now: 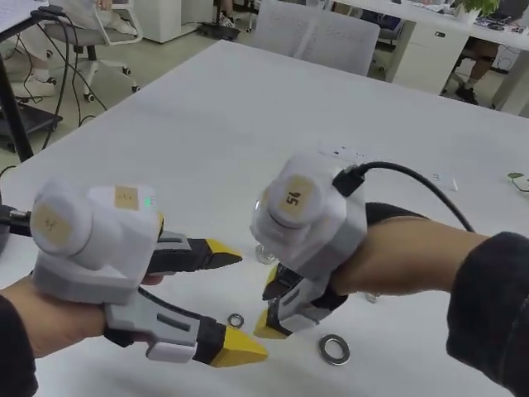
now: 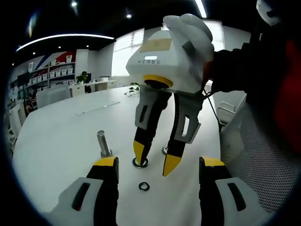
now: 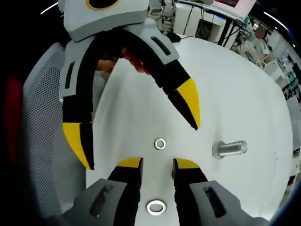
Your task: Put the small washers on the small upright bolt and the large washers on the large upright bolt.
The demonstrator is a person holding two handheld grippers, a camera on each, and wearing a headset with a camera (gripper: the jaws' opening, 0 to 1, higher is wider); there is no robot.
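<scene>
A threaded steel bolt (image 2: 103, 143) stands upright on the smooth white tabletop (image 2: 56, 136), its long axis vertical. Flat silver rings lie near it: a small washer (image 3: 160, 143) just ahead of the right tongs (image 3: 157, 164), a larger washer (image 3: 156, 206) beneath them. These tongs are narrowly parted and empty. The left tongs (image 1: 232, 299) gape wide, empty.

white table (image 1: 248, 107) | grey mesh chair (image 1: 314, 37) behind | plant (image 1: 478, 7) far right

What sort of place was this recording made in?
Probably an open-plan office or lab workspace: a large white table, a grey office chair at its far edge, and white desks beyond it.
</scene>
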